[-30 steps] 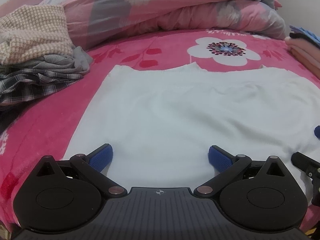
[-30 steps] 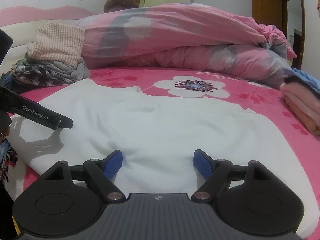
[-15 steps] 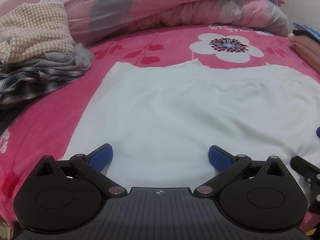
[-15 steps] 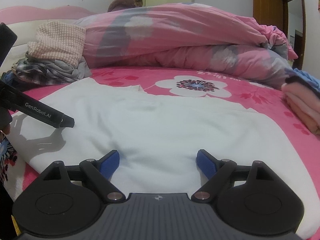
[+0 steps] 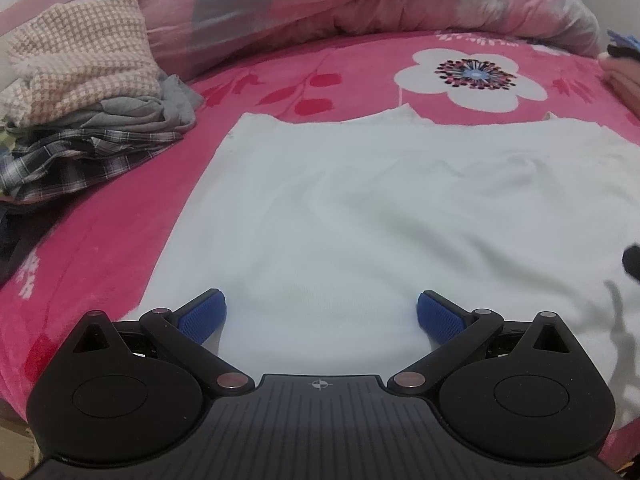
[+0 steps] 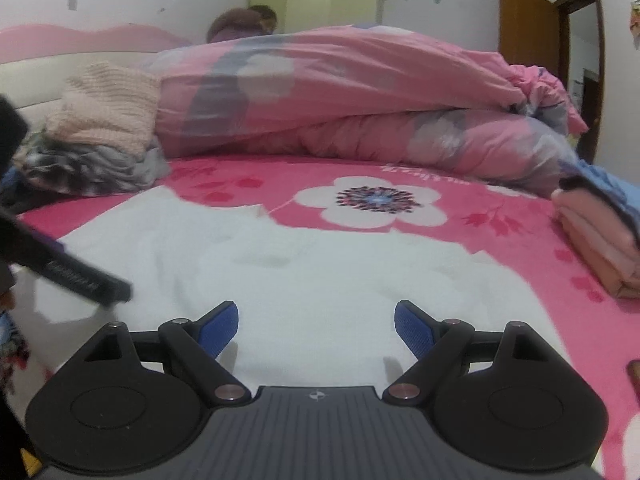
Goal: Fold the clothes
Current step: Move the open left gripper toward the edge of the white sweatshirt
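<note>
A white garment (image 5: 360,208) lies spread flat on the pink flowered bedsheet (image 5: 120,216), its near edge toward both claws. The large white flower print (image 5: 472,76) on the sheet serves as the landmark: the garment lies just on the near side of it, with its far edge almost touching the petals.

The left claw (image 5: 320,312) hangs over the near part of the garment with its blue pads (image 5: 202,314) spread wide and nothing between them. The right claw (image 6: 316,326) is likewise released, its blue pads (image 6: 414,330) wide apart above the white cloth, gripping nothing. In the right wrist view, one black finger of the left claw (image 6: 80,276) reaches in from the left edge over the garment's left side.

Left of the flower print, a loose heap of clothes (image 5: 80,120) sits on the bed: a beige checked knit on top, grey fabric and plaid cloth beneath. Beyond the flower print lies a rolled pink quilt (image 6: 360,100) with grey and white patches. Right of the flower print is a stack of folded peach-pink cloth (image 6: 596,248) with something blue and dark on top. No baskets or boxes show; everything rests directly on the bed.
</note>
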{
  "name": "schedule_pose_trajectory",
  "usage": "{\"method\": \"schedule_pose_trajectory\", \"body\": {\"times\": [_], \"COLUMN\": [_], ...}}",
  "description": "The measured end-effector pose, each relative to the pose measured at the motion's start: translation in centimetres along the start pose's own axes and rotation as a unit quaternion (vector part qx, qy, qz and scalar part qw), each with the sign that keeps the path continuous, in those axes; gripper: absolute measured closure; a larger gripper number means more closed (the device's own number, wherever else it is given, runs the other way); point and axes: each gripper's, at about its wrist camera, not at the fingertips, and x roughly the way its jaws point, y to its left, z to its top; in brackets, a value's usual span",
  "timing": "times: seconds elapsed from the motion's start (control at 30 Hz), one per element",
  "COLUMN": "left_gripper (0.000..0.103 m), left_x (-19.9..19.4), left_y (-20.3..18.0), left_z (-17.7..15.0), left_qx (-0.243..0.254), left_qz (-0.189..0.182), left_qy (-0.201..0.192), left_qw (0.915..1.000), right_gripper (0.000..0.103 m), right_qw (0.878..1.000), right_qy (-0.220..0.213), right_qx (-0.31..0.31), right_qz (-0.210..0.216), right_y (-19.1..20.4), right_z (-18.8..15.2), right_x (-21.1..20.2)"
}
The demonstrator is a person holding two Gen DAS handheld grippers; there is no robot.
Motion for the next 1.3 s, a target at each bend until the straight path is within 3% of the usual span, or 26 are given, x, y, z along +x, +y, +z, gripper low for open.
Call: {"method": "schedule_pose_trajectory", "body": {"times": [0.33,0.8,0.97,1.3], "left_gripper": [0.0,0.0,0.0,0.0], "left_x": [-0.1,-0.2,-0.2,-0.1], "left_y": [-0.3,-0.8,-0.9,0.1], "left_z": [0.2,0.1,0.0,-0.5], "left_qx": [-0.003,0.007,0.01,-0.002], "left_qz": [0.012,0.024,0.028,0.001], "left_qy": [0.006,0.002,-0.003,-0.018], "left_qw": [0.9999,0.9997,0.9996,0.9998], "right_gripper": [0.015,0.015,0.013,0.008], "right_qw": [0.998,0.997,0.996,0.998], "right_qy": [0.045,0.021,0.055,0.048], "right_qx": [0.031,0.068,0.071,0.045], "right_qz": [-0.026,-0.013,-0.013,-0.025], "right_y": [-1.9,-1.4,-0.9,0.1], "right_z": [-1.0,1.6,0.2,-0.4], "right_x": [3.5,4.2,6.6,6.9]}}
